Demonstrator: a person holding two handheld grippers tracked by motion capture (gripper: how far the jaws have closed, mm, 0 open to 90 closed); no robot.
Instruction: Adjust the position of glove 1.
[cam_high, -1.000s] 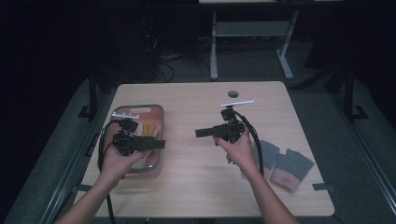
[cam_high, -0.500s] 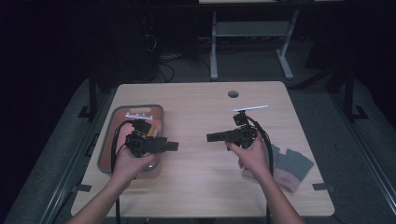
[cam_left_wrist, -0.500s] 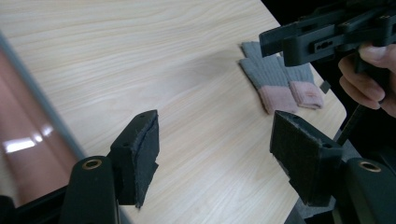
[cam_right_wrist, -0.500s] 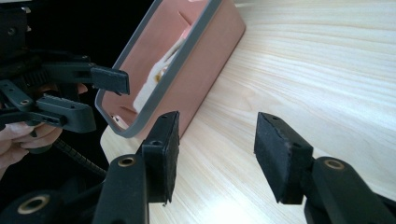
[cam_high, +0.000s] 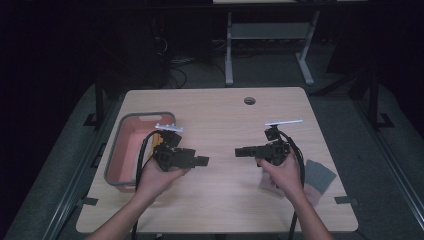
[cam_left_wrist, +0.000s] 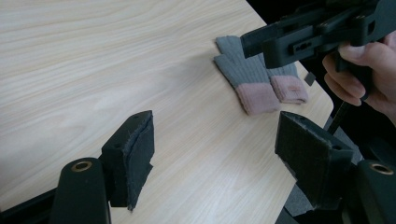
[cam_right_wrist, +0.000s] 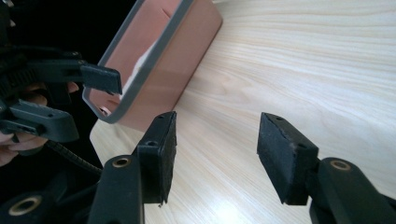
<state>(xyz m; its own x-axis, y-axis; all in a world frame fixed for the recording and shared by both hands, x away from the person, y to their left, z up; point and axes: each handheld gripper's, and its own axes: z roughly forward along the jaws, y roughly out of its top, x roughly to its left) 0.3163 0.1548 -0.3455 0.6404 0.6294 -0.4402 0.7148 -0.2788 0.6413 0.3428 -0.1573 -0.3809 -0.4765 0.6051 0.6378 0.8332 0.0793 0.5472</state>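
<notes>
Table: pale wood-grain laminate, smooth, satin sheen. Socks: knitted cloth, grey with pink cuffs, soft and matt. Bin: smooth plastic, pink walls, grey rim, slight gloss. Left gripper and right gripper: matt black plastic, rough foam-like pads.

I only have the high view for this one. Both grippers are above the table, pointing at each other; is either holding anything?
Observer: No. The left gripper has jaws that have just been opening, with only bare table between them.
Operator: And the other one?
Observer: The right gripper has also just been opening, with nothing between its pads.
Operator: What lies at the right edge?
Observer: A pair of grey socks with pink cuffs, flat and side by side near the corner.
</notes>
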